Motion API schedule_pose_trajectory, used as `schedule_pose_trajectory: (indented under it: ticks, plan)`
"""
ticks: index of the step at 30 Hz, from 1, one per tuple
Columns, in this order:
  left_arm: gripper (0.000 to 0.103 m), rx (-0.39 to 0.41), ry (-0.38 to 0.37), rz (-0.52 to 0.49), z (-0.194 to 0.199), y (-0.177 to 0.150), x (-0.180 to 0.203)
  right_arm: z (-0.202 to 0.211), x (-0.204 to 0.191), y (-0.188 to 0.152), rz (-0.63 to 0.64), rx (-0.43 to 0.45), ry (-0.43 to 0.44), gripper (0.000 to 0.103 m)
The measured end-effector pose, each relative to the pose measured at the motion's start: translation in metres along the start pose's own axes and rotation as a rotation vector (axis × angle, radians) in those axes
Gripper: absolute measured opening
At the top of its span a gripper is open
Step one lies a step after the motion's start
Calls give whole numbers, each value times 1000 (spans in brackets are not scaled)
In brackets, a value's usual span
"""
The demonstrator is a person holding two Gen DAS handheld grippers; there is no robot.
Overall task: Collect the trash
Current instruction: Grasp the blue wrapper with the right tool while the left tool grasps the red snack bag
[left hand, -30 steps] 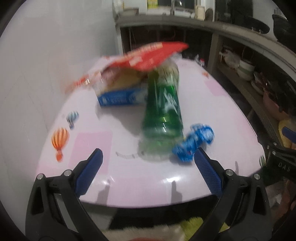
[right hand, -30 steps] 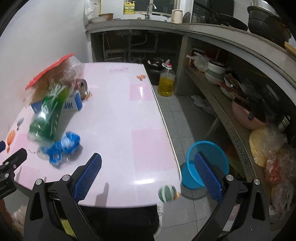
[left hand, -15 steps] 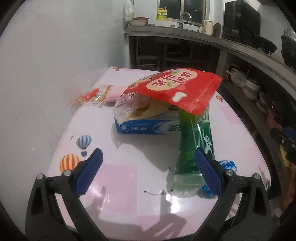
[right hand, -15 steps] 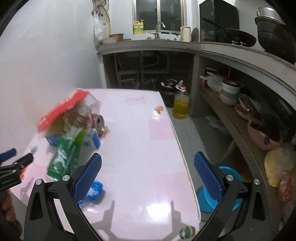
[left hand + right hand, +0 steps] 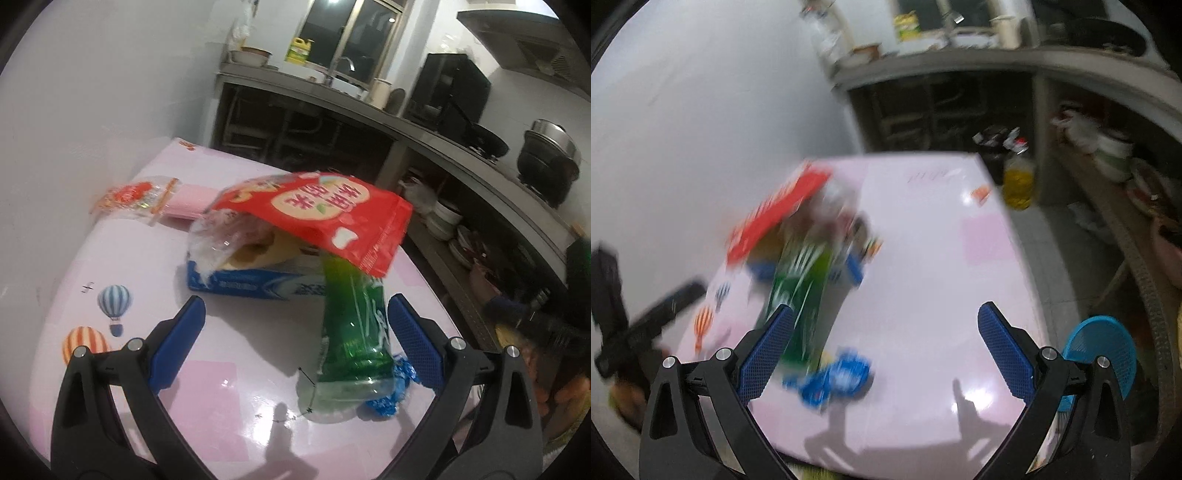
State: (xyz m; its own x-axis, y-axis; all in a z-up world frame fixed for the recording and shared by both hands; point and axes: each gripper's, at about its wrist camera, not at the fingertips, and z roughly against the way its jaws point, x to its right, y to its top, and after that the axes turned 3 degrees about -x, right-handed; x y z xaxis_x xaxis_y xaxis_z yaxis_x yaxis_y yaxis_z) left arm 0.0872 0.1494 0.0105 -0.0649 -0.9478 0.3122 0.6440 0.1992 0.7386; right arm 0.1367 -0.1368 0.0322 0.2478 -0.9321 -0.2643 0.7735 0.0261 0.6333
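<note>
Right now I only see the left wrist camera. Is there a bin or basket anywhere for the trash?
Observer: Yes. The right wrist view shows a blue basket on the floor, to the right of the table.
Operator: Is my other gripper holding something?
Observer: No. The right gripper is open, with nothing between its fingers.
Operator: Is anything else on the floor?
Observer: A bottle of yellow liquid stands past the table's far end.
</note>
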Motion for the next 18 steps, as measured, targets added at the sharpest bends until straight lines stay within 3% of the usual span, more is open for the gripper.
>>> schedule_pose_trajectory:
  ticks: [4,6,11,18]
  plan:
    - [96,-14,-44,-8,-2,-2,2,-28,2,-31,-93,-160,79,88]
    - [96,-14,-62,-9,-2,0,4,-46,8,-45,-198,-232,129,84]
    - [94,-4,-139,32,0,9,0,-73,25,-53,-370,-287,206,78]
    - [93,6,-277,198,-15,38,-12,-86,23,-44,-399,-286,227,69]
